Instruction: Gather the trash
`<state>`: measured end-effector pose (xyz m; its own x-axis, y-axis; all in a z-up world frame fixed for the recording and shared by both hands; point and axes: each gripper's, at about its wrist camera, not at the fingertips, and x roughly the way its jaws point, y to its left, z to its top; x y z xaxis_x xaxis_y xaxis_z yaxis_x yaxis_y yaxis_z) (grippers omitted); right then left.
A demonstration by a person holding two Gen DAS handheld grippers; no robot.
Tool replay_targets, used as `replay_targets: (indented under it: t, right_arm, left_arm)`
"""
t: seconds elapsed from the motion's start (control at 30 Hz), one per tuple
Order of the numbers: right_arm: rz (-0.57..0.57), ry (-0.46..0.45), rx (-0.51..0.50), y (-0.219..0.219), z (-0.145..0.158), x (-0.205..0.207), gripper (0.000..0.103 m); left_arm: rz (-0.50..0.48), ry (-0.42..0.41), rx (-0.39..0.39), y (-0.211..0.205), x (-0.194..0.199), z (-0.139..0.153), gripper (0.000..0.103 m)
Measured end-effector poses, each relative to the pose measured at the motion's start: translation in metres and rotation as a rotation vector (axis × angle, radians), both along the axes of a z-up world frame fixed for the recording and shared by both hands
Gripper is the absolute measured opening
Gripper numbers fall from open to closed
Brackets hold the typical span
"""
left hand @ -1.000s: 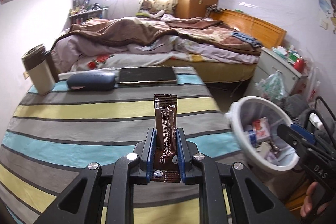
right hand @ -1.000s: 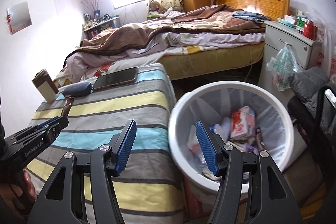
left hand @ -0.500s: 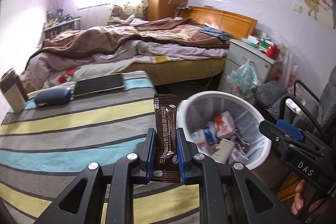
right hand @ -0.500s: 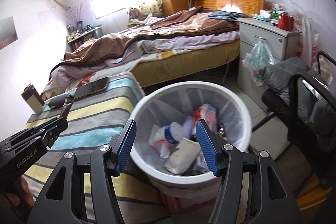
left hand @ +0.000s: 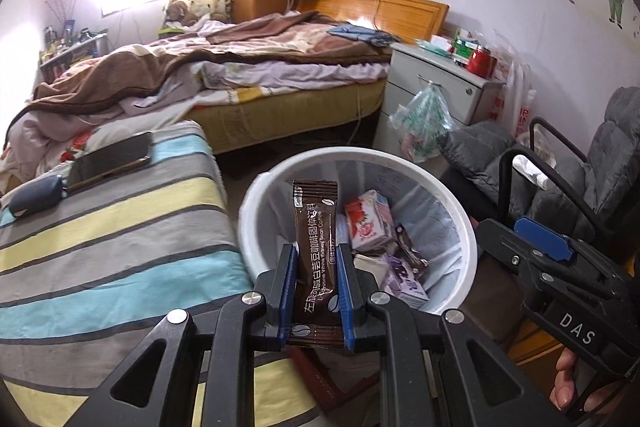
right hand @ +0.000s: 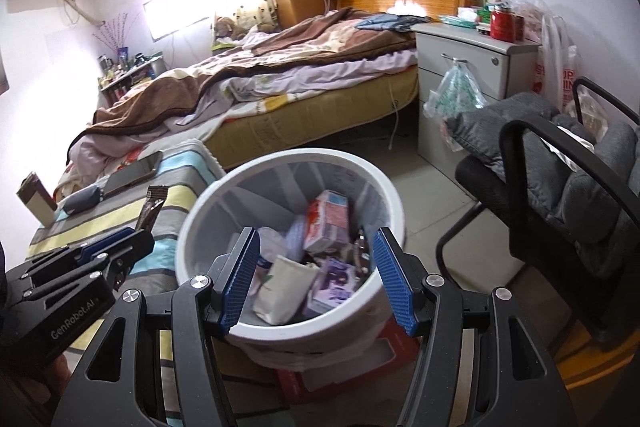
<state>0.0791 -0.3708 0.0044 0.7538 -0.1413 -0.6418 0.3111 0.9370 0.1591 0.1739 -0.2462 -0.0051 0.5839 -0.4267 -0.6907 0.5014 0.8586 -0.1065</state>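
Bedroom floor, white trash bin (left hand: 452, 203); left tongs (left hand: 316, 281) clamp a brown coffee sachet (left hand: 315, 227) above it; right tongs (right hand: 316, 277) gape, empty.

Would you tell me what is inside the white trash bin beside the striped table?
The white trash bin holds a pink carton, a purple packet, a cream pouch and white wrappers. Whatever lies beneath them, and the bin's bottom, is covered.

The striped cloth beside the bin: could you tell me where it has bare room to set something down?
The striped cloth is bare from the phone and dark case at its far end down to the near edge. The white bin alongside is crowded with cartons.
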Motion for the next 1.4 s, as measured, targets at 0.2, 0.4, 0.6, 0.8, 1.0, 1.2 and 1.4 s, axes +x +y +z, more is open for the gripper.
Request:
replay_targets:
  t: [0.2, 0.4, 0.6, 0.8, 1.0, 1.2, 1.4]
  right_arm:
    - [-0.009, 0.021, 0.003, -0.010, -0.006, 0.002, 0.061]
    - [-0.014, 0.032, 0.010, -0.015, -0.011, 0.003, 0.061]
    - [-0.023, 0.044, 0.015, -0.020, -0.015, 0.004, 0.061]
    - [-0.026, 0.050, 0.010, -0.020, -0.015, 0.004, 0.061]
    - [-0.018, 0.045, -0.003, -0.015, -0.014, 0.003, 0.061]
    - [-0.010, 0.039, -0.022, -0.004, -0.011, -0.003, 0.061]
    - [0.006, 0.024, -0.061, 0.015, -0.005, -0.015, 0.061]
  left_arm:
    - [-0.018, 0.017, 0.012, -0.016, 0.009, -0.010, 0.020]
    - [-0.022, 0.044, 0.033, -0.030, 0.022, -0.023, 0.020]
    - [-0.038, 0.047, 0.041, -0.037, 0.024, -0.029, 0.037]
    - [-0.020, 0.047, 0.027, -0.031, 0.023, -0.026, 0.043]
    - [0.005, 0.006, 0.048, -0.021, 0.012, -0.016, 0.046]
    - [0.031, -0.041, 0.068, -0.004, -0.005, -0.006, 0.046]
    - [0.070, -0.083, 0.070, 0.019, -0.029, 0.002, 0.046]
